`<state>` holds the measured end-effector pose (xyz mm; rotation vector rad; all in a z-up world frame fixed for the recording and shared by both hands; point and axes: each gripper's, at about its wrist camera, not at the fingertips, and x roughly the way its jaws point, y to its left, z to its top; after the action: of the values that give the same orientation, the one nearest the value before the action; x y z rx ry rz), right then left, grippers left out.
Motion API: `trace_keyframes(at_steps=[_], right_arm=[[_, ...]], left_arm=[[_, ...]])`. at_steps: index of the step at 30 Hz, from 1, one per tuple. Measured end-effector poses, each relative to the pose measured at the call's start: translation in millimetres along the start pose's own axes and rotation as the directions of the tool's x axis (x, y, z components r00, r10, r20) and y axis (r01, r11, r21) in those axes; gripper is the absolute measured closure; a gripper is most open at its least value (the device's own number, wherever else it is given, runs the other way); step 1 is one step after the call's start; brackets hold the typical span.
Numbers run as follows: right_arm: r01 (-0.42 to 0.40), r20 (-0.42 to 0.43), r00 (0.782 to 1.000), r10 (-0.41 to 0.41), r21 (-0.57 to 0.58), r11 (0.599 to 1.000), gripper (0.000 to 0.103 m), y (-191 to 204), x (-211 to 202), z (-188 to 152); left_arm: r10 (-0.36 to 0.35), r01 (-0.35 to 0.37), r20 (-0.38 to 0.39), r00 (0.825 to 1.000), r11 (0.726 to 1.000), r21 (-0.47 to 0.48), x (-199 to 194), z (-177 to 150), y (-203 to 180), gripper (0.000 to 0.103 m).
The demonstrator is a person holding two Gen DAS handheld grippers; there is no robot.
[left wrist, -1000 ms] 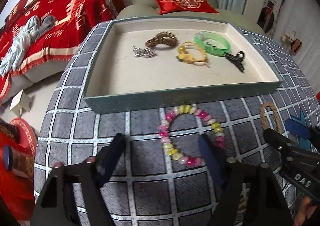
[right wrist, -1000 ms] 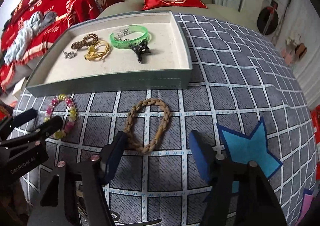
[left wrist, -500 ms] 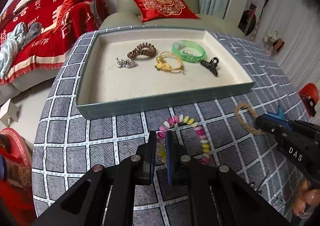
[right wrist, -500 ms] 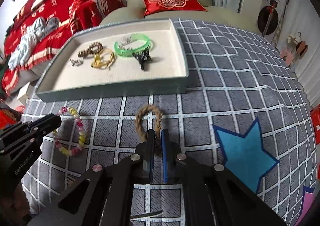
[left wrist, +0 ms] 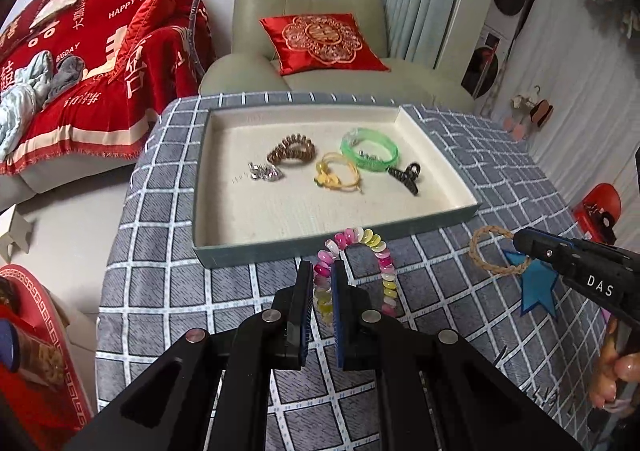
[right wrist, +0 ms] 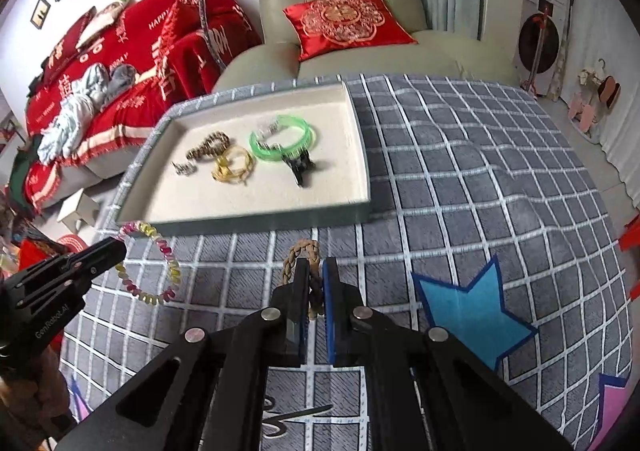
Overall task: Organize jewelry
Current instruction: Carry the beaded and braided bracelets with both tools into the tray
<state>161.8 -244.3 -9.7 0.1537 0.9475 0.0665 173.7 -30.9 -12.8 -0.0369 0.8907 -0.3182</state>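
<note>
Pastel beaded bracelet (left wrist: 352, 271) hanging pinched in the left gripper (left wrist: 322, 279) before the jewelry tray (left wrist: 280, 247), braided rope bracelet (right wrist: 306, 271) being clamped by the right gripper (right wrist: 316, 283), above the checked table (right wrist: 480, 179)

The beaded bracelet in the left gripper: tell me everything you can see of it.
The beaded bracelet is a loop of glossy pink, yellow and whitish disc beads, plastic or glass by the look. The left gripper is shut on its left side. Its far arc appears raised in front of the tray.
</note>
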Motion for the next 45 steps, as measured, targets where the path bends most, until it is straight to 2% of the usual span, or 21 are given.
trace_keyframes(at_steps=[6, 11, 17, 23, 29, 33, 45], right_arm=[[-0.032, 0.036, 0.999, 0.033, -0.018, 0.999, 0.096, 14, -10, 21], [-0.072, 0.046, 0.996, 0.073, -0.021, 0.997, 0.096, 27, -5, 41], [-0.131, 0.014, 0.991, 0.131, 0.000, 0.991, 0.096, 42, 27, 67], [-0.157, -0.045, 0.986, 0.160, 0.067, 0.985, 0.096, 41, 73, 76], [-0.144, -0.097, 0.983, 0.154, 0.101, 0.984, 0.096, 34, 108, 73], [-0.128, -0.118, 0.983, 0.142, 0.118, 0.985, 0.096, 27, 123, 71], [-0.060, -0.114, 0.990, 0.078, 0.152, 0.987, 0.096, 7, 141, 78]], left_arm=[[0.003, -0.003, 0.048, 0.999, 1.000, 0.004, -10, 23, 10, 0.078], [0.012, -0.013, 0.065, 0.998, 1.000, 0.007, -3, 46, 21, 0.078], [0.001, 0.000, 0.044, 0.999, 1.000, -0.008, 22, 74, 36, 0.078], [-0.002, 0.002, -0.025, 1.000, 1.000, -0.011, 59, 79, 45, 0.078], [0.011, -0.008, -0.093, 0.996, 1.000, 0.027, 90, 75, 40, 0.078], [0.032, -0.027, -0.107, 0.994, 0.999, 0.047, 100, 74, 36, 0.078], [0.090, -0.082, -0.141, 0.986, 0.995, 0.065, 122, 71, 36, 0.078]])
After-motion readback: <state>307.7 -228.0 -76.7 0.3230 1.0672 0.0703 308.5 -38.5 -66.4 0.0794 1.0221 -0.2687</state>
